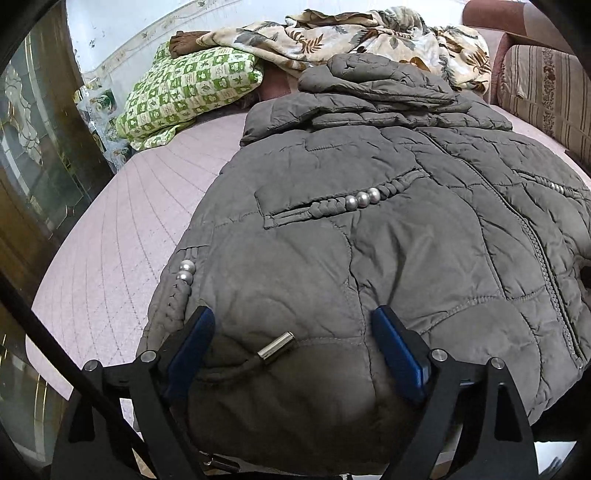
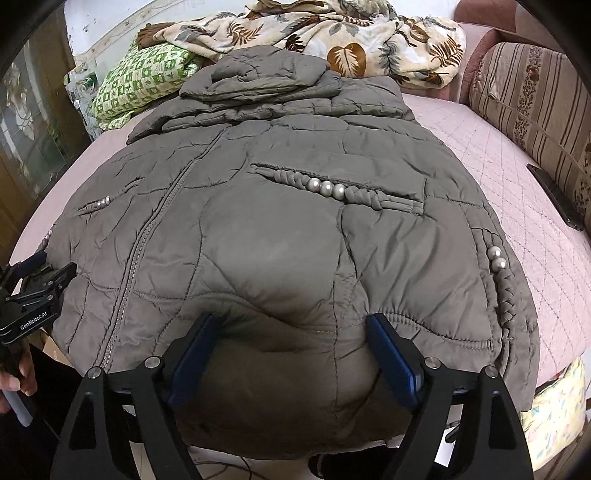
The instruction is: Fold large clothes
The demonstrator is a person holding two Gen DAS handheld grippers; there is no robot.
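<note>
Lying flat, front up: grey quilted jacket (image 2: 280,229), pearl-trimmed pockets.

Bare pink bedspread (image 1: 110,229) lies open on both sides of the grey padded jacket (image 2: 280,236); green pillow (image 1: 184,92) and floral blanket (image 2: 332,33) crowd the far end.

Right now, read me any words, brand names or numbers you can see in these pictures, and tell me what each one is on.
"GenRobot.AI": white lettering on the black body of the left gripper, at the left edge of the right wrist view.
No other text: none shows on the grey jacket or the bedding.
</note>
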